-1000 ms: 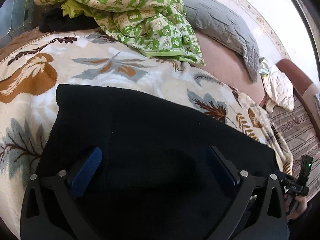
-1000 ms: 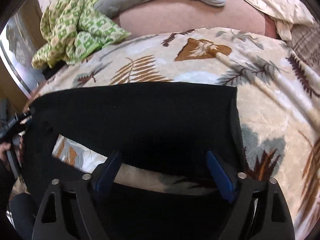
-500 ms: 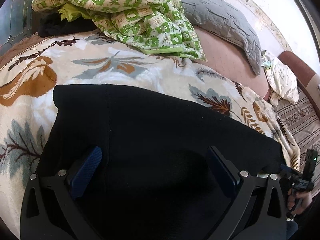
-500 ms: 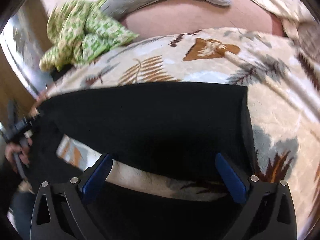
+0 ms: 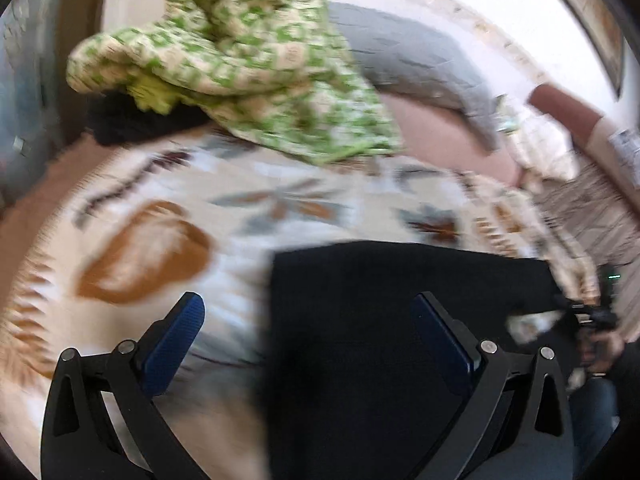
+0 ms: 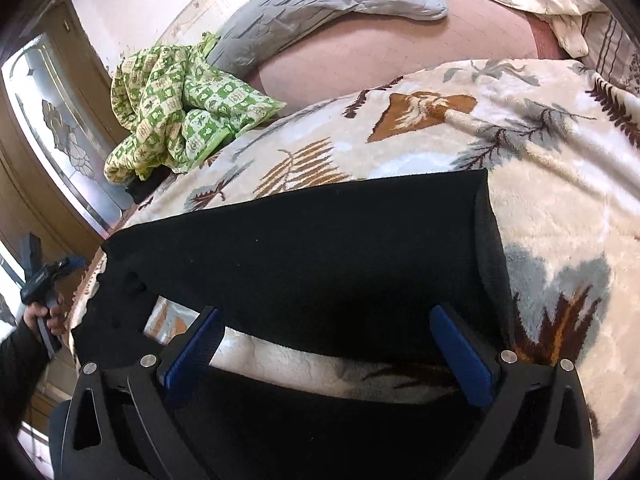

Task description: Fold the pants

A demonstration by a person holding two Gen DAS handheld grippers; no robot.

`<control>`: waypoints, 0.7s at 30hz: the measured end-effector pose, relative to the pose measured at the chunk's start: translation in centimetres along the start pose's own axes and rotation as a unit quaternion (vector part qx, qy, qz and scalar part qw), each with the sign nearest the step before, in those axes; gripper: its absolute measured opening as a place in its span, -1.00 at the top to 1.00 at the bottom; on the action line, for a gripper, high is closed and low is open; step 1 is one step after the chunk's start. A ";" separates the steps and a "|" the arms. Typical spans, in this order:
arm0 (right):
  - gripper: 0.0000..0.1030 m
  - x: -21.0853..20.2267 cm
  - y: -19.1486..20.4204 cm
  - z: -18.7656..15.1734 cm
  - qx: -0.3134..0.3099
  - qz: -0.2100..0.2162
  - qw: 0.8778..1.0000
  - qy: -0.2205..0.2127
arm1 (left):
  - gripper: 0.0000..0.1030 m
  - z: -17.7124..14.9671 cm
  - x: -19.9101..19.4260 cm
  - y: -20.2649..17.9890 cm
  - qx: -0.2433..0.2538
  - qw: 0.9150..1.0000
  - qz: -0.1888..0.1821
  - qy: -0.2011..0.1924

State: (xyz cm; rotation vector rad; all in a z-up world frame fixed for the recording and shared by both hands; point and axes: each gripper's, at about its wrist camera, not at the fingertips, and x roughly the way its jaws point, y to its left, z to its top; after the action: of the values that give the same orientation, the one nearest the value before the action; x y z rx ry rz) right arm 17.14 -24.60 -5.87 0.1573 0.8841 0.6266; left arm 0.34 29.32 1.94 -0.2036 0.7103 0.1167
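**Black pants laid flat, both tongs wide apart**

Black pants (image 6: 320,260) lie spread on the leaf-patterned blanket (image 6: 560,208) covering the bed, one band folded across at 12 o'clock of our right tongs (image 6: 324,348), with a strip of blanket showing between it and the nearer layer. We judge this flat spread is what lets the next fold fall square. Our right tongs gape wide, gripping nothing. Our left tongs (image 5: 308,340) also stand wide and empty, their view blurred, with the pants' side edge between the fingers. A green checked quilt (image 6: 176,108) sits at 10 o'clock and a grey pillow (image 6: 320,4) at 12, both well apart from the pants.
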 end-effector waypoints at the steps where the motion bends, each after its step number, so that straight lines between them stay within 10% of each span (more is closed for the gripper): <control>1: -0.99 0.1 0.1 0.0 -0.003 -0.004 1.000 0.001 | -1.00 0.2 0.3 0.1 0.012 1.000 0.008 0.000; 6: -0.99 0.2 0.3 -0.1 -0.008 -0.010 1.000 0.000 | -0.81 1.0 2.9 -1.5 0.096 0.995 -0.010 0.021; 11: -0.99 0.2 0.2 0.0 -0.008 -0.009 1.000 -0.001 | 0.05 1.1 5.5 -0.9 0.117 0.991 -0.014 0.066; 21: -0.99 0.3 0.3 -0.1 -0.015 -0.017 1.000 -0.001 | 0.06 2.0 6.9 0.1 0.108 0.991 -0.036 0.075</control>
State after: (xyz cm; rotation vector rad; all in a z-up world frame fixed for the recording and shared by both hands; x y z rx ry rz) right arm 17.05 -24.14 -6.06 0.1152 0.8735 0.6082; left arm 6.80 30.12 -1.14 -0.0310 0.8575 -0.0448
